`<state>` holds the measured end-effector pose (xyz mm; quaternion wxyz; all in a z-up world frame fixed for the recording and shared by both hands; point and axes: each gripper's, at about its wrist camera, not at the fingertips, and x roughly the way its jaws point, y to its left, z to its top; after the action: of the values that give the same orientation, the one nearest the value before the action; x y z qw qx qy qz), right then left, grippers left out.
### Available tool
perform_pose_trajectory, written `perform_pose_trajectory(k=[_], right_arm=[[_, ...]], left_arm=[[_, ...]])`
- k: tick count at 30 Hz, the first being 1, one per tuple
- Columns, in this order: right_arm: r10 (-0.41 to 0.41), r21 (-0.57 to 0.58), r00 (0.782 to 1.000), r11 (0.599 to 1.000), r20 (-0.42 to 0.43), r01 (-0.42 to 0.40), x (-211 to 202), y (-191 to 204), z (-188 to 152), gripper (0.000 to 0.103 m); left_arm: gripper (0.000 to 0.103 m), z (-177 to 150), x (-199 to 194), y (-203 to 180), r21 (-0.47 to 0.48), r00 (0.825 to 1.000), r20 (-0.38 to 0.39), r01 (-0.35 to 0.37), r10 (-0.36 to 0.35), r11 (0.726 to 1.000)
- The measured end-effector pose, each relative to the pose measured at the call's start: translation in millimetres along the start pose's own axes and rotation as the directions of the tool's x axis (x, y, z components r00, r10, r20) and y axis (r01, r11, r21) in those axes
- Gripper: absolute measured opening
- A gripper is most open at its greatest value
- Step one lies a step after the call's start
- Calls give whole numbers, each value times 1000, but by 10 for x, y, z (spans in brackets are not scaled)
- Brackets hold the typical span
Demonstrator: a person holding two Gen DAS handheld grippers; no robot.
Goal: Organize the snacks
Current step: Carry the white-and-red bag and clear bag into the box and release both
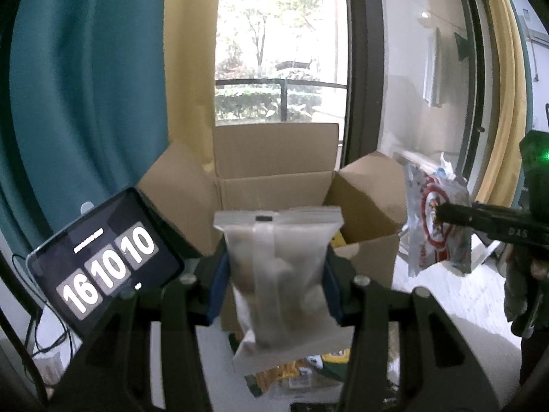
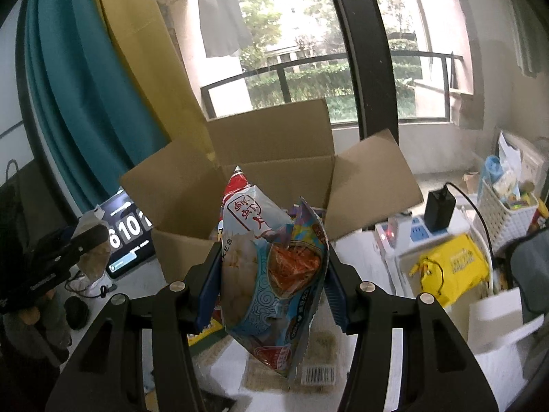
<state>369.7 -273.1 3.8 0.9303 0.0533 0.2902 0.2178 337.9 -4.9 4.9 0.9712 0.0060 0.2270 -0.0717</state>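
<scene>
Your left gripper (image 1: 274, 271) is clamped on a frosted clear snack pack (image 1: 278, 274), held upright in the air right in front of the open cardboard box (image 1: 274, 178). Your right gripper (image 2: 271, 274) is squeezing a colourful shrimp chip bag (image 2: 271, 261), also lifted just in front of that box, with more snacks lying on the table (image 2: 360, 250) below
</scene>
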Motion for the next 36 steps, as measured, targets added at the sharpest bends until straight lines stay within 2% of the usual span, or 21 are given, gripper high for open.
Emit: perform_pose_trajectory(k=[15, 27, 29, 31, 32, 34, 36], right_arm=[[28, -59, 999, 998, 47, -25, 367, 69, 394, 57], [40, -100, 999, 994, 26, -37, 871, 88, 509, 57], [45, -100, 999, 994, 17, -43, 944, 82, 502, 57], [40, -95, 999, 995, 8, -40, 1026, 69, 489, 57], [37, -91, 999, 995, 3, -37, 1069, 64, 495, 58], [14, -92, 1000, 996, -11, -15, 1162, 53, 494, 61], [-14, -92, 1000, 996, -5, 13, 1192, 44, 477, 73]], left_arm=[[48, 291, 575, 49, -8, 1000, 20, 3, -2, 1000], [49, 373, 1180, 99, -40, 999, -26, -46, 45, 998], [53, 355, 1261, 120, -58, 998, -54, -46, 43, 997], [74, 337, 1314, 135, -72, 997, -70, -45, 40, 996], [78, 328, 1316, 146, -84, 997, -68, -36, 31, 996], [81, 329, 1280, 169, -105, 998, -59, -17, 10, 994], [83, 337, 1225, 180, -114, 999, -51, -14, 9, 993]])
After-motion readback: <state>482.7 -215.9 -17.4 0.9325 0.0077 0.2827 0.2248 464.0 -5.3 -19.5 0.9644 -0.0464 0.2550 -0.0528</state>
